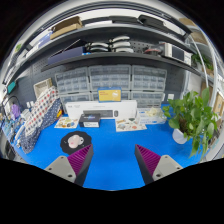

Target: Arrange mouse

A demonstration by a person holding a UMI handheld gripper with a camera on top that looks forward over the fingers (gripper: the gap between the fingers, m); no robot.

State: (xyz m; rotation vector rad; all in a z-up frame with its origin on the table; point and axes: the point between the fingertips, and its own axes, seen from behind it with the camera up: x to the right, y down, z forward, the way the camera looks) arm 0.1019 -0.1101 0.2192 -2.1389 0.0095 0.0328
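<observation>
A small dark rounded object, which looks like the mouse, lies on the blue table just ahead of my left finger. My gripper is open and low over the table. Its magenta pads stand wide apart with only bare blue surface between them. The right finger is well to the right of the dark object. Nothing is held.
A potted green plant in a white pot stands at the right. Along the table's back edge lie a white box, a black item and printed sheets. Shelves with drawers rise behind. A patterned cloth hangs at the left.
</observation>
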